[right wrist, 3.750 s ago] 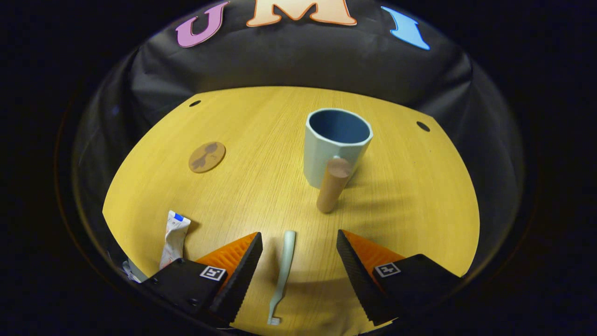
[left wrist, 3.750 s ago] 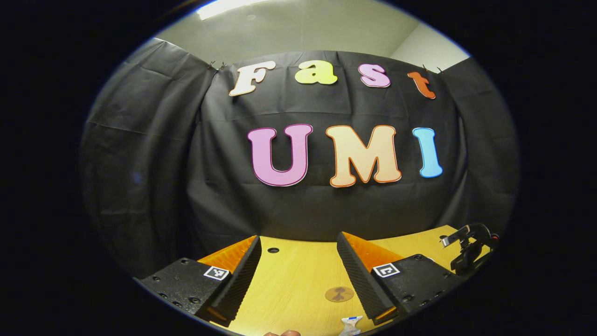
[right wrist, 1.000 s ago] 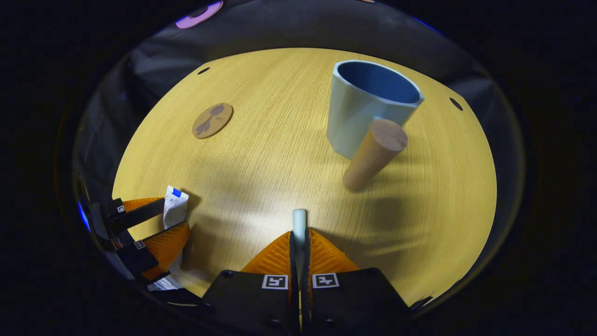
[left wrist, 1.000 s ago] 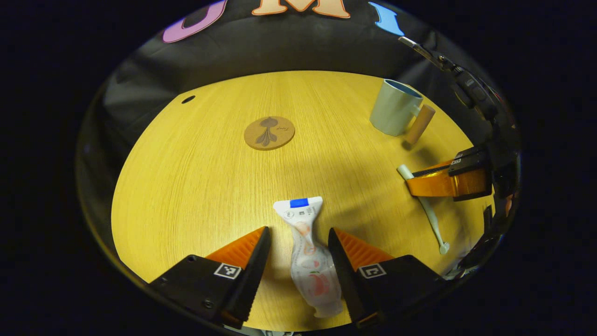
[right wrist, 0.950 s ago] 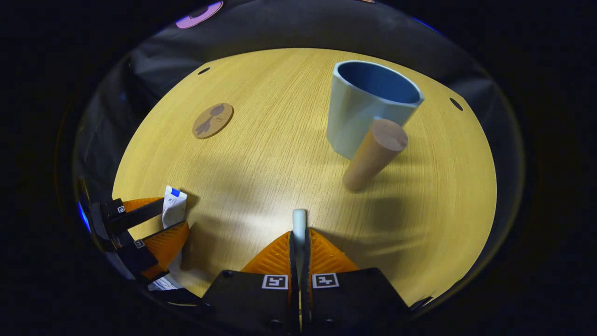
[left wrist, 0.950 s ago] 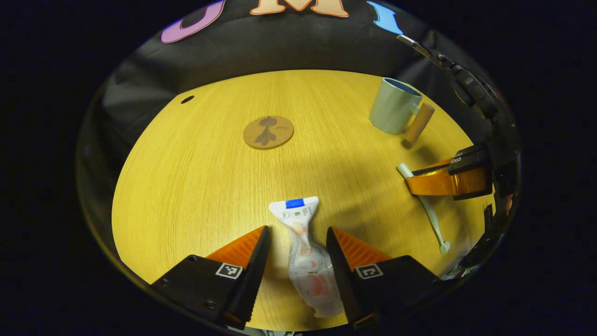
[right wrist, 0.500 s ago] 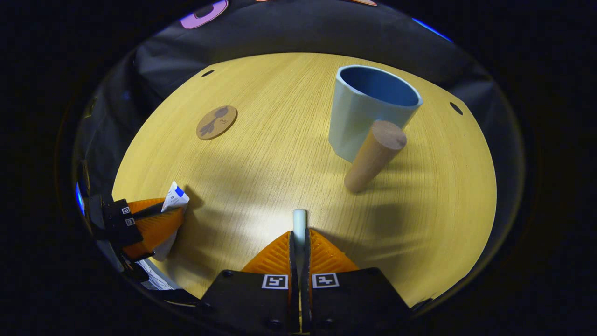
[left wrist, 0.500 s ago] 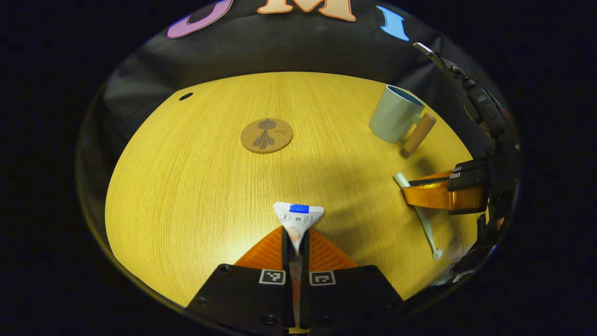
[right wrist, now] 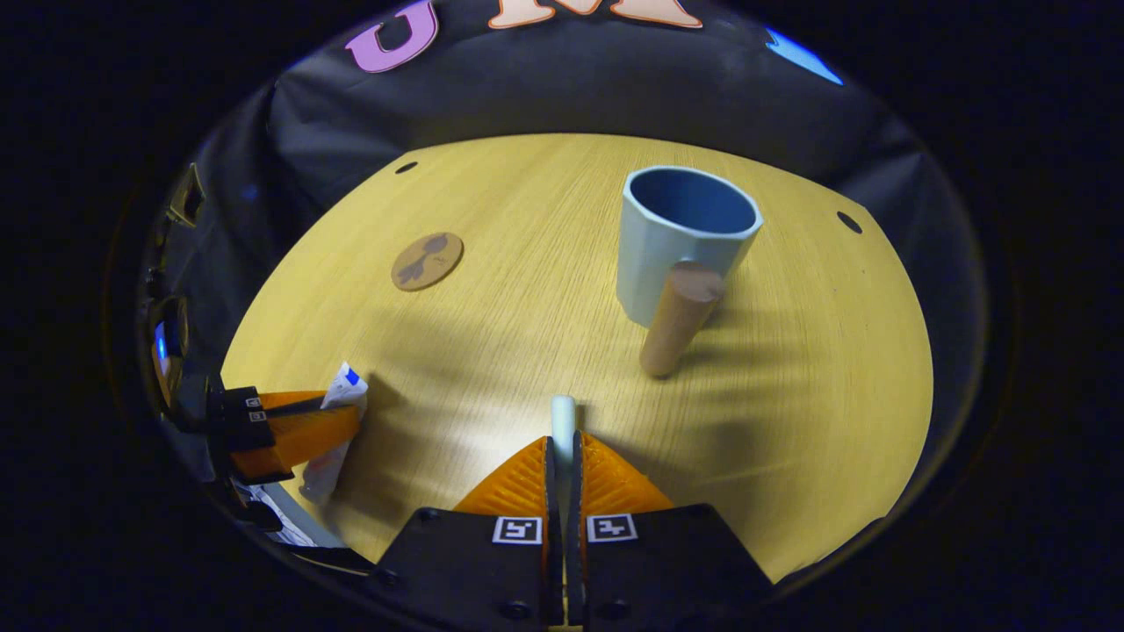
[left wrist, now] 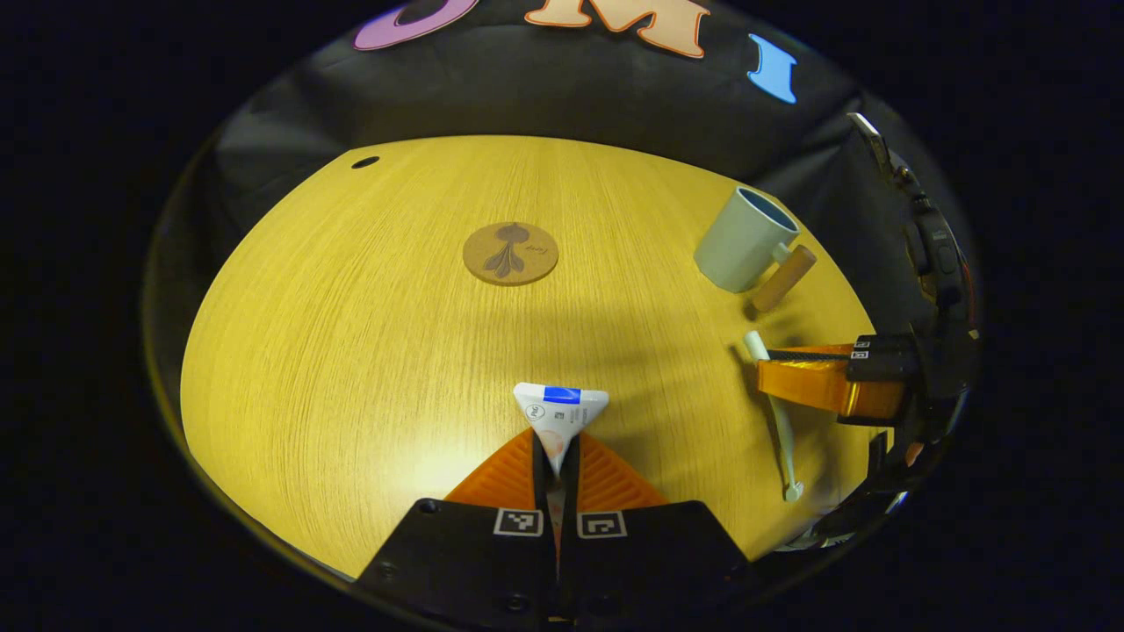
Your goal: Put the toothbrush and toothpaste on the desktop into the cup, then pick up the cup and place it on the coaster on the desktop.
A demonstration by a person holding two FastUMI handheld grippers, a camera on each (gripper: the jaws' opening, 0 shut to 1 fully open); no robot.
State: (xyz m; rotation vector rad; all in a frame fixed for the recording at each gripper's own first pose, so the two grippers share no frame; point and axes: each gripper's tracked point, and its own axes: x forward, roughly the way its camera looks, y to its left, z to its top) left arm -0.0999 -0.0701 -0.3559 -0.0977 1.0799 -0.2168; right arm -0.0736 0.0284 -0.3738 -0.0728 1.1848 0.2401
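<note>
- Left gripper [left wrist: 557,456]: closed on toothpaste [left wrist: 560,414], crimped flat end poking out past the fingertips; seemingly lifted off or barely above the desktop [left wrist: 369,333], contact not clear.
- Right gripper [right wrist: 562,461]: clamped on toothbrush [right wrist: 562,414], handle end jutting forward between the tips; in left gripper view, bristle end hanging down near the desktop's front edge.
- Cup [right wrist: 680,241]: upright on desktop, far right side, empty inside, wooden handle [right wrist: 676,320] angled toward right gripper.
- Coaster [left wrist: 510,253]: bare, mid-desktop, well apart from cup.
- Done, by the look of it: both items grasped.
- Left: carry each to cup, drop in; then grip cup, move onto coaster.
- Progress: early, roughly first stage of three.
</note>
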